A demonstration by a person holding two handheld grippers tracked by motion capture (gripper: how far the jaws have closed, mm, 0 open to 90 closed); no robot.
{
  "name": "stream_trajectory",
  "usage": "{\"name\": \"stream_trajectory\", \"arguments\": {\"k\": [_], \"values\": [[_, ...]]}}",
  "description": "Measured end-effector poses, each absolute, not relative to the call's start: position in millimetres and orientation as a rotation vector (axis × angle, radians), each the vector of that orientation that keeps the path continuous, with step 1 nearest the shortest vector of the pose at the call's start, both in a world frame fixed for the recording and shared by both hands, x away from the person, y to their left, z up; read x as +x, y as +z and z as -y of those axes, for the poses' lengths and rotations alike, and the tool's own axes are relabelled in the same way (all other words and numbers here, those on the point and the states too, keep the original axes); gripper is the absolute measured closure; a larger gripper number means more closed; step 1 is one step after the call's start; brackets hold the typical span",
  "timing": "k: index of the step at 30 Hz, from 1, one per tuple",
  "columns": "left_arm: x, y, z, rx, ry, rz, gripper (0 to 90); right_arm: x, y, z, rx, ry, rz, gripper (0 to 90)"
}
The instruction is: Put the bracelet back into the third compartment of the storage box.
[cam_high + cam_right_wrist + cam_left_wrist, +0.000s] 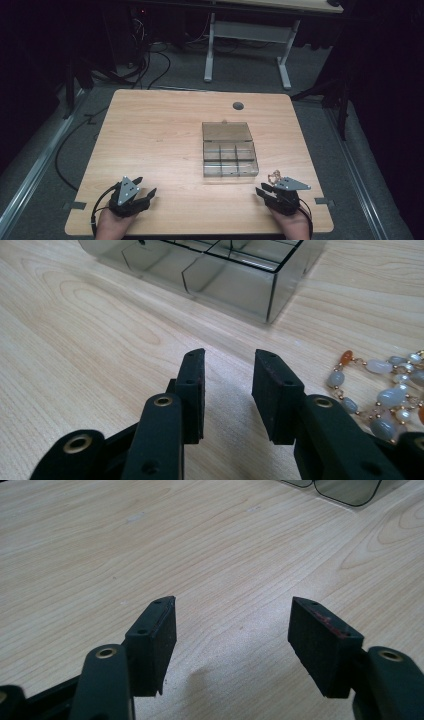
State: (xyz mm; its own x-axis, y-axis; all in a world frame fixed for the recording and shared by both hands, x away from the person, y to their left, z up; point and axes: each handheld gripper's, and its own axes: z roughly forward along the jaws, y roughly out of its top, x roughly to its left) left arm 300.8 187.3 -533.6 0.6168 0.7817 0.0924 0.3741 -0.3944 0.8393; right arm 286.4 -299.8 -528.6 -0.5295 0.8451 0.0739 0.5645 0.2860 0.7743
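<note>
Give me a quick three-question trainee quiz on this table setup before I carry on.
1. True or false: the lid of the compartment box is open.
2. Which gripper is nearer the beaded necklace? A) left gripper B) right gripper
3. Fill in: both grippers hold ____.

Key: 1 true; 2 B; 3 nothing, jaws apart over the bare wooden table.

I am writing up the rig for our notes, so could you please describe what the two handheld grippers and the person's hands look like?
Both the left gripper and the right gripper are matte black, each topped by a grey three-cornered plate, with a black cable trailing back. Their fingers are flat rectangular ribbed pads on arms with brass-ringed holes; one left pad shows reddish marks along its edge. The hands are bare, without visible sleeves.
</note>
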Motion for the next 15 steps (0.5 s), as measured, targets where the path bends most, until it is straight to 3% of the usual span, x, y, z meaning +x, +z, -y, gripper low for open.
{"name": "stream_trajectory", "arguments": {"k": [15], "values": [[300.3, -533.6, -187.6, 2.003, 0.616, -0.905, 36.7, 288.0, -529.1, 298.6, 1.286, 1.085, -2.223, 62.1]]}}
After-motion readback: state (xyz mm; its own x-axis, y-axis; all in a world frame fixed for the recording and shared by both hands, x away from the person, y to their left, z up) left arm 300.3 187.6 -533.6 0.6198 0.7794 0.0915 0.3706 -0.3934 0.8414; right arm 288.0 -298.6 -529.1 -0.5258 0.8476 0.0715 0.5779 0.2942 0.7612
